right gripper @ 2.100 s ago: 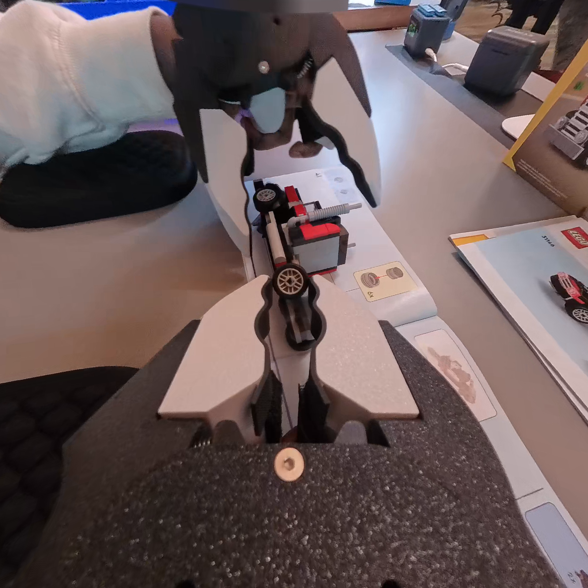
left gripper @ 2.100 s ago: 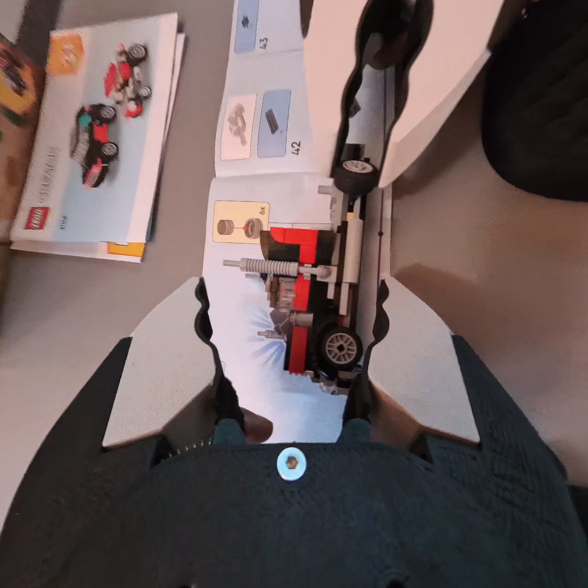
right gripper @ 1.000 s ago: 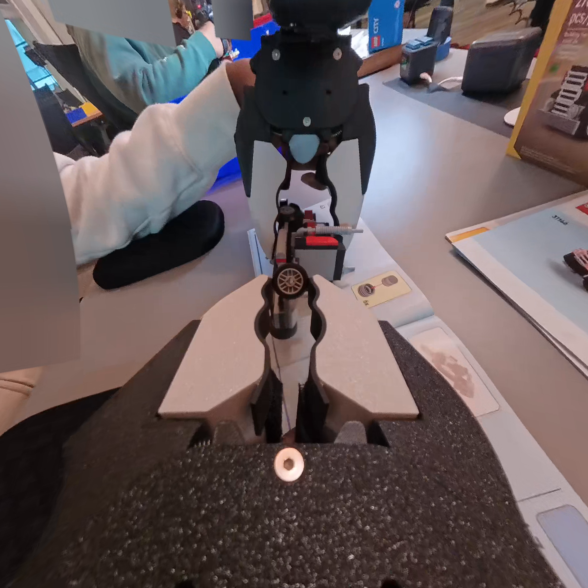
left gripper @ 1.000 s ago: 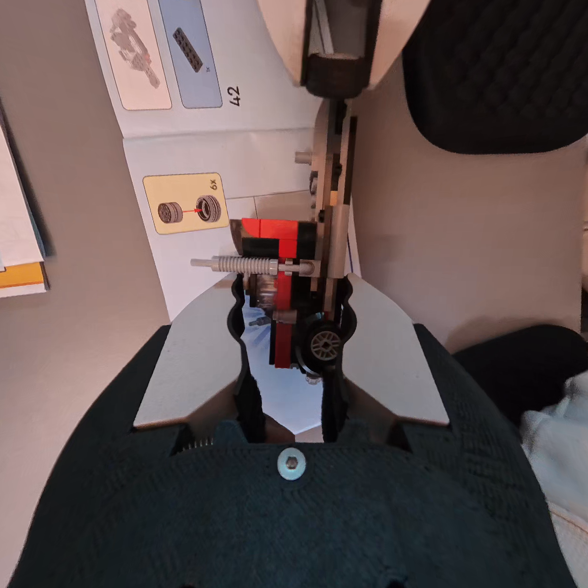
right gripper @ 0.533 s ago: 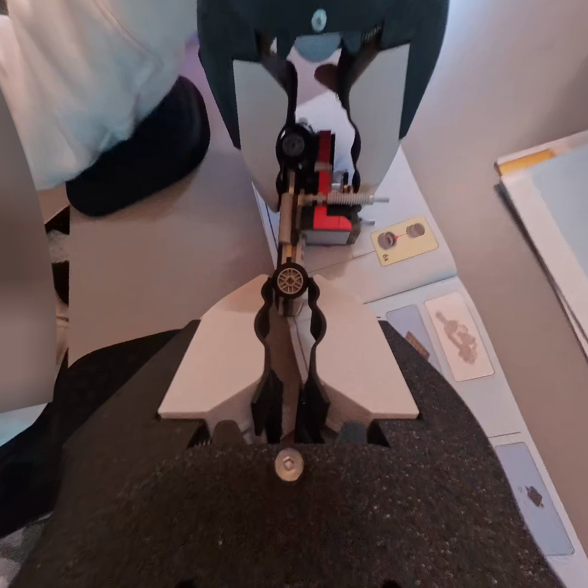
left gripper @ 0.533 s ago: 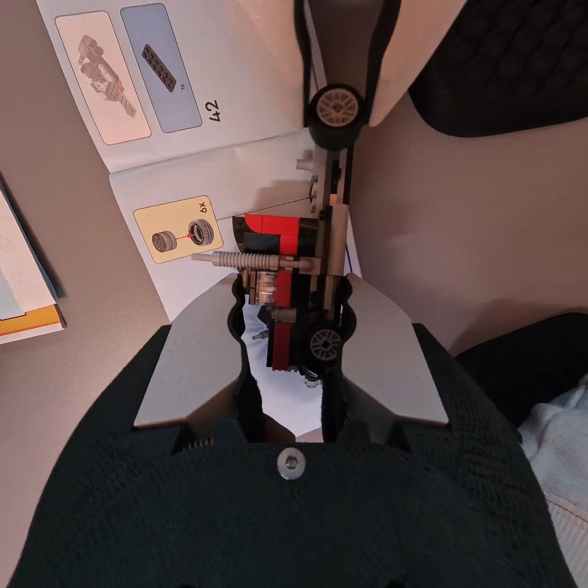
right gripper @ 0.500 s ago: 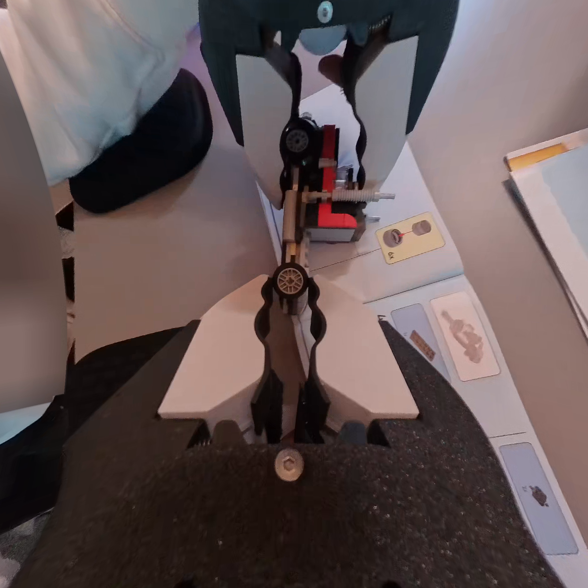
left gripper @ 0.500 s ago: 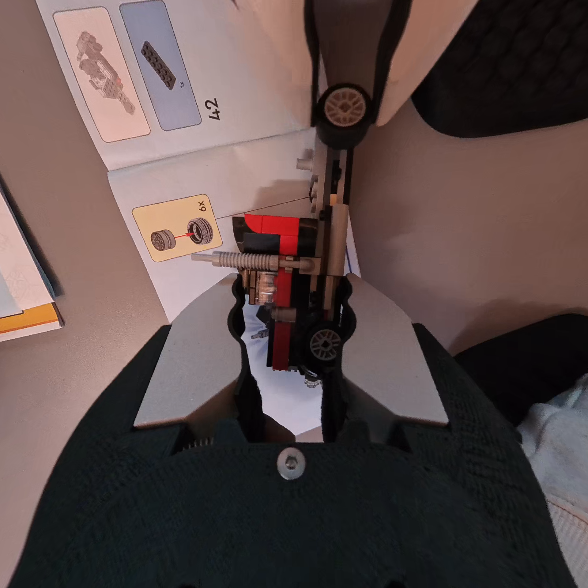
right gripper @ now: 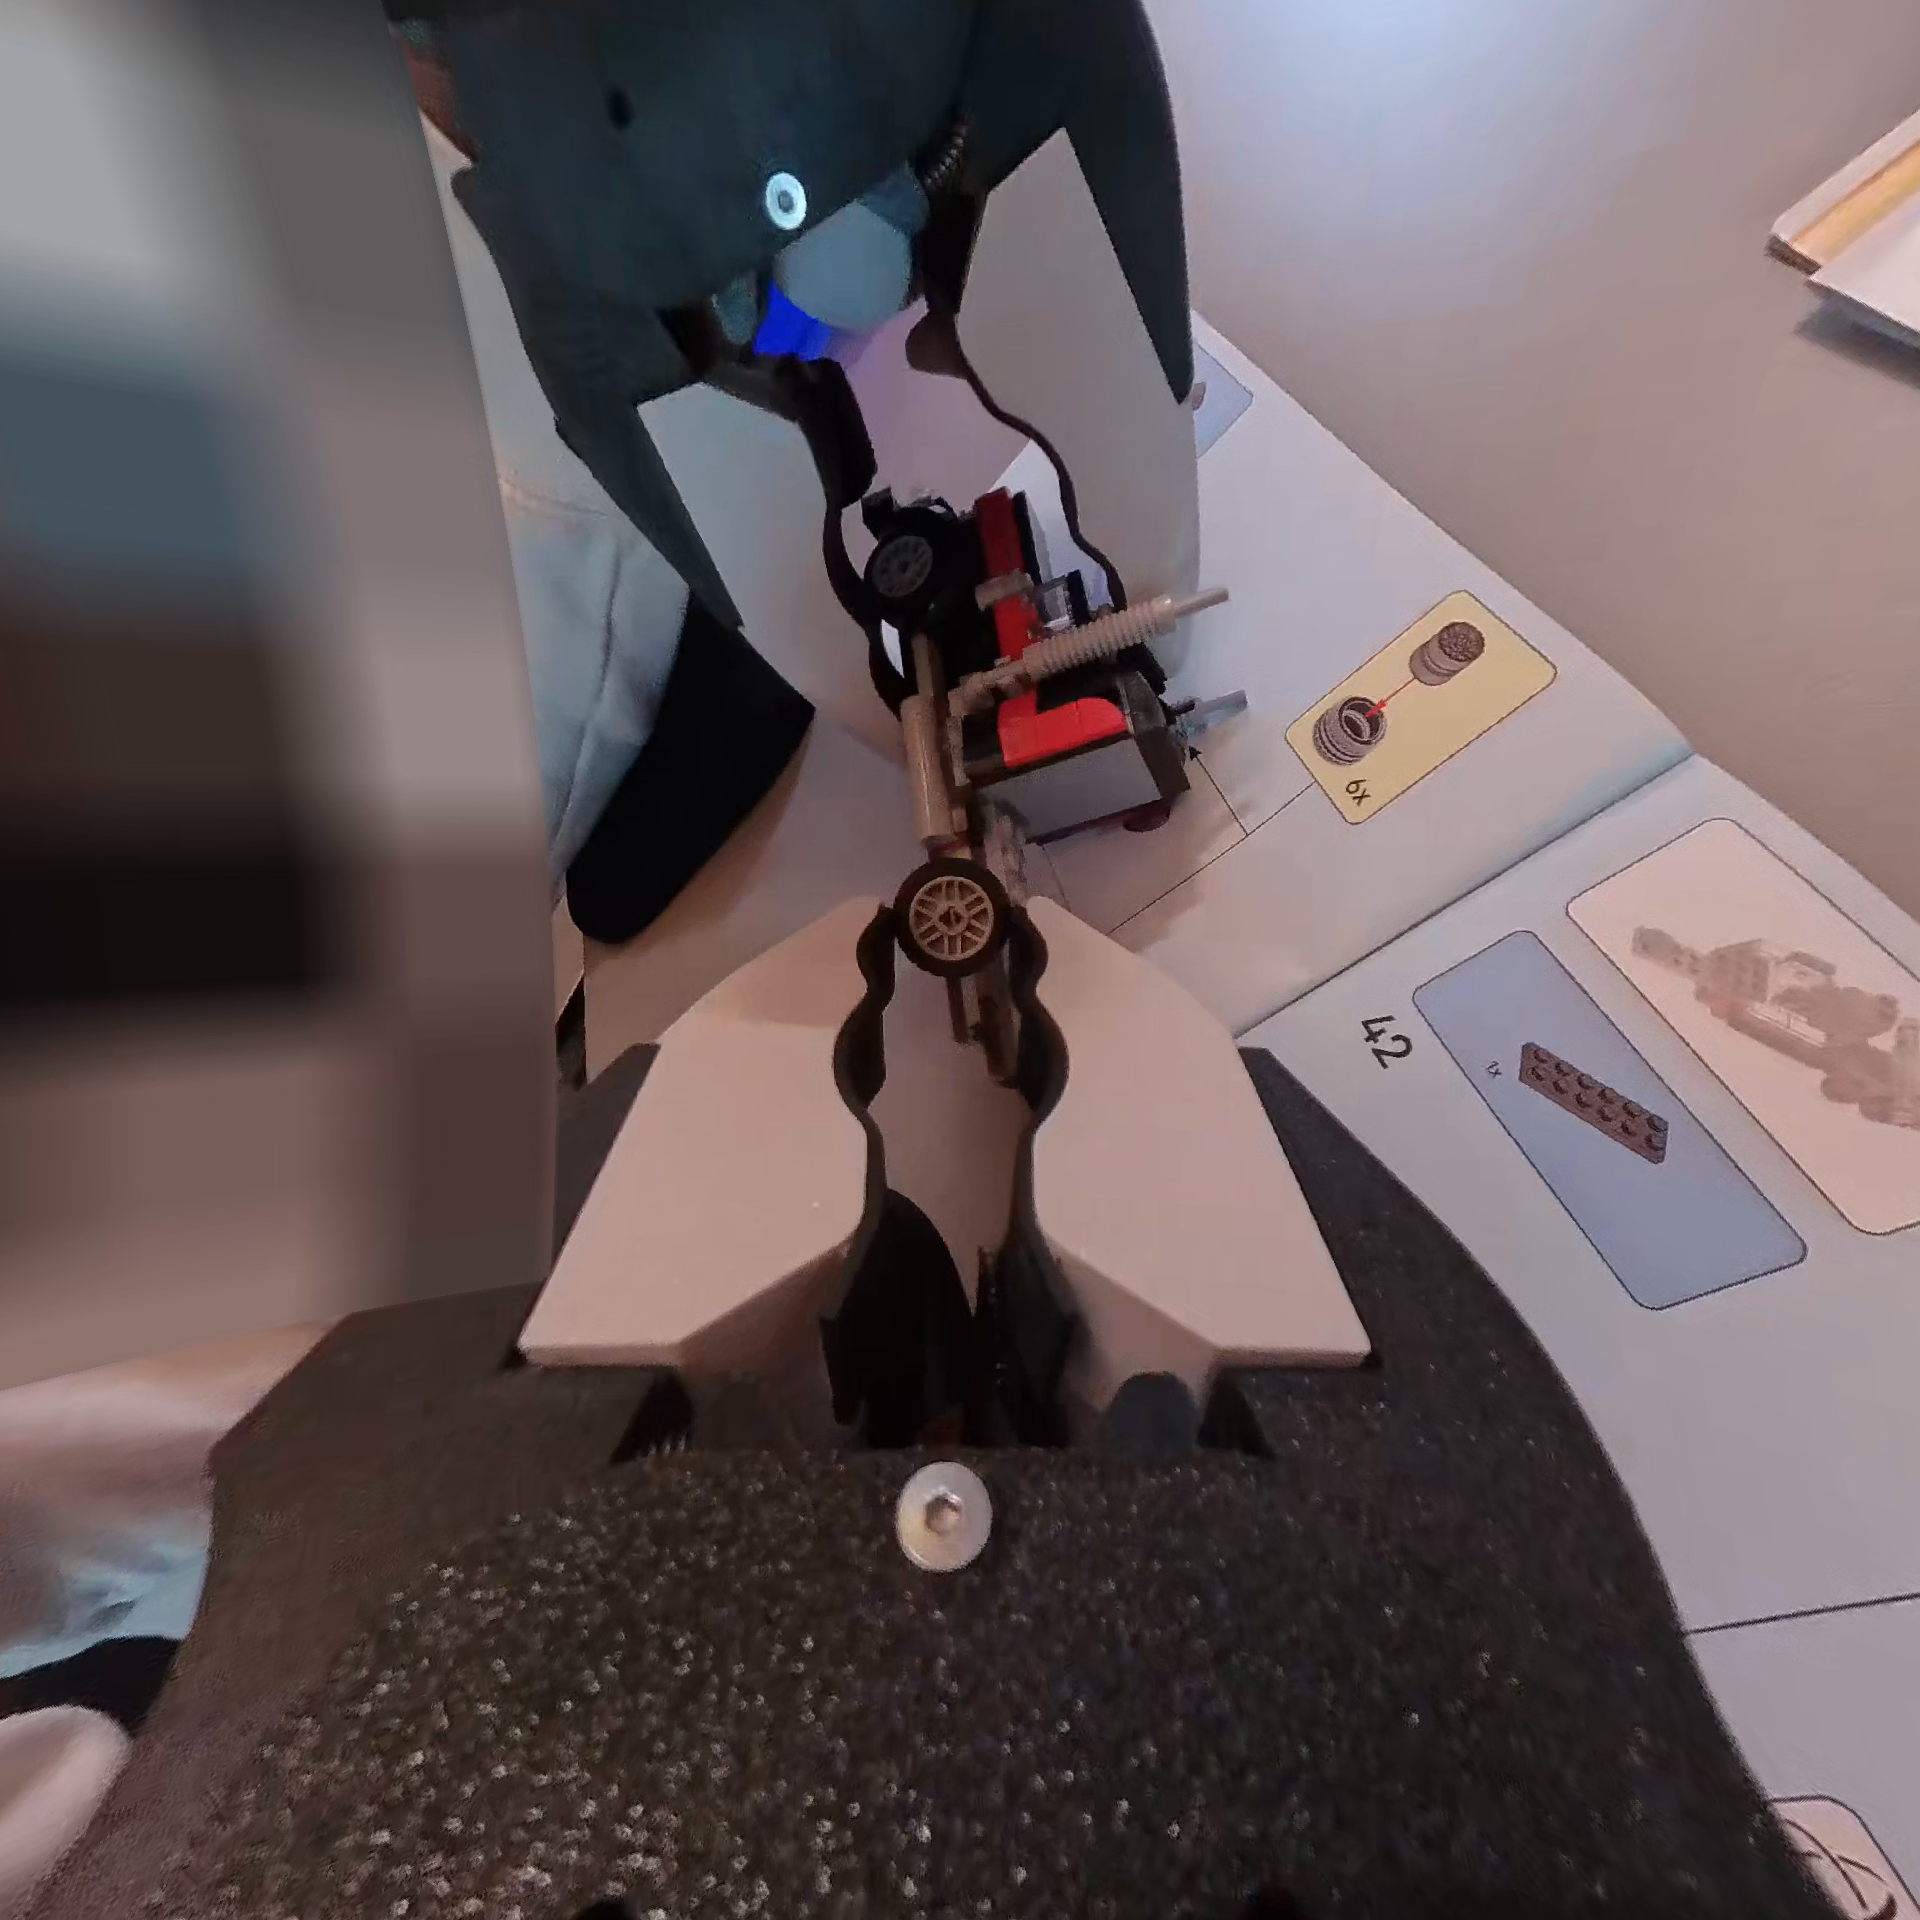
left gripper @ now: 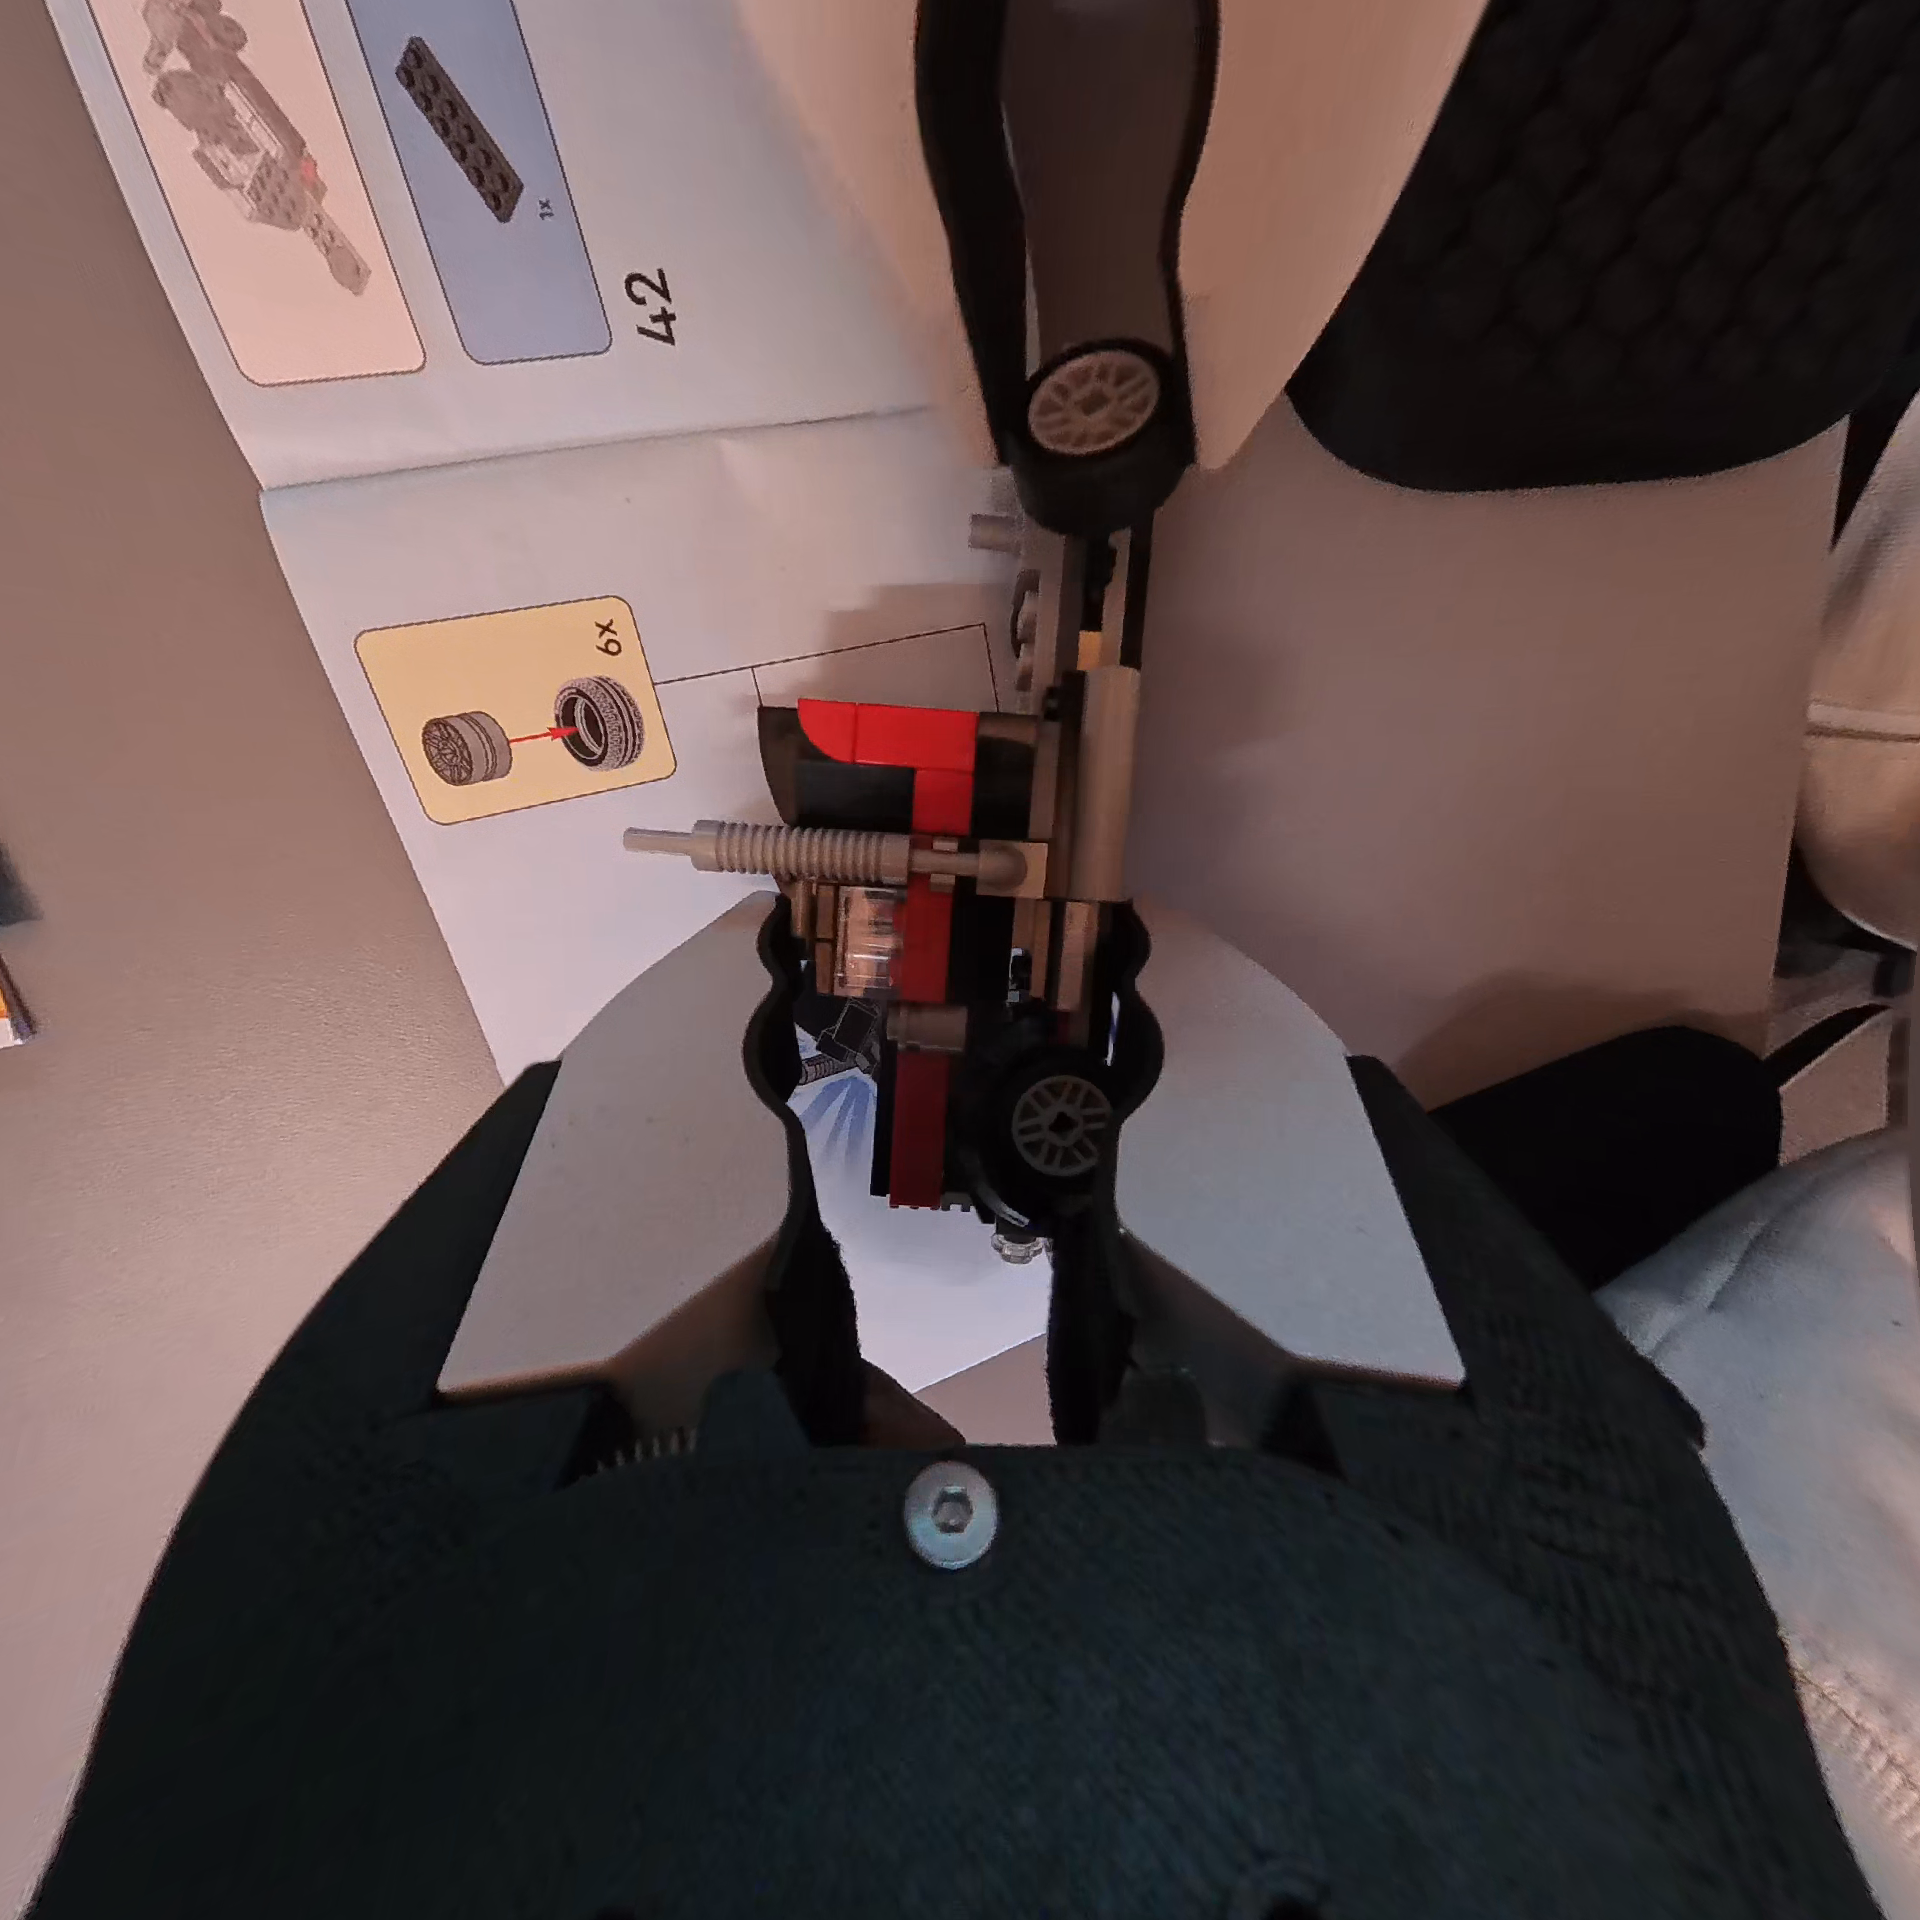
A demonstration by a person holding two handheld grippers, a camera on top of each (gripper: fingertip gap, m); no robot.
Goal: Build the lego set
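Nearest in the left wrist view, left tool (left gripper: 951, 1029) closing partway around the front end of the toy truck (left gripper: 935, 935), fingers pressing its sides, front wheel (left gripper: 1060, 1124) sitting against the right-hand finger. Truck being held on its side above the open instruction booklet (left gripper: 582, 540), red and black cab facing the camera, grey ribbed pipe (left gripper: 790, 847) sticking out to the left. Lower edge of the truck partly hiding behind the fingers, small parts there hard to make out. Farther along, thin grey frame running up to a rear wheel (left gripper: 1093, 403), pinched in the right tool (left gripper: 1091, 416), its body cut off by the top edge. Dark quilted pad (left gripper: 1621, 229) lying beyond on the grey tabletop (left gripper: 156, 935), cut off at the corner.

In the right wrist view, right tool (right gripper: 951, 925) nearly closing on the rear wheel (right gripper: 951, 916), frame end tucking between the fingers and blurring. Beyond, left tool (right gripper: 997, 582) reaching down over the cab. Large blurred patch covering the left side. Second booklet (right gripper: 1860, 249) only just showing at the far right edge.
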